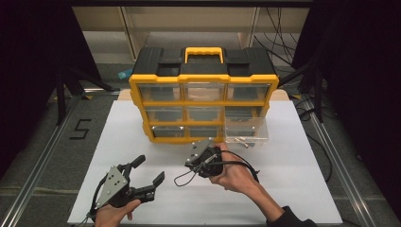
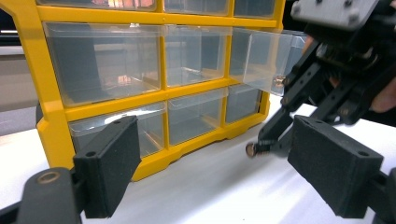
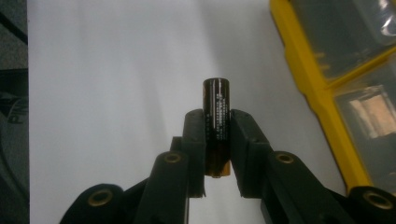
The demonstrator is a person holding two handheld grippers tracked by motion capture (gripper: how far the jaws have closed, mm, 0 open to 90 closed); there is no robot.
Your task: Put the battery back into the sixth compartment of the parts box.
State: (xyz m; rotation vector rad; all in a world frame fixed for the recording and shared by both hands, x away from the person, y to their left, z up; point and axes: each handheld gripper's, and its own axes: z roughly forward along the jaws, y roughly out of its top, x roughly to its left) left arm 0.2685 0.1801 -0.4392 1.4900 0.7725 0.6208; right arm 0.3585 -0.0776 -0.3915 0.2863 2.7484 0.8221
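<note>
I see the battery (image 3: 216,122) clamped between my right gripper (image 3: 217,140)'s closed pads, near the bench's middle, before the organiser (image 1: 203,101). Held mid-length, it may pivot and drop short of the open drawer (image 1: 246,130). Left gripper (image 1: 149,174) gapes empty.

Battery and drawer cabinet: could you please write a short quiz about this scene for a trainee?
1. True or false: the right hand-held gripper is shut on a battery.
2. Which drawer of the yellow cabinet is pulled out in the high view? A) top left B) bottom right C) top middle
3. Fill in: the jaws of the left hand-held gripper are ____, with nothing between them.

Key: 1 true; 2 B; 3 open
</note>
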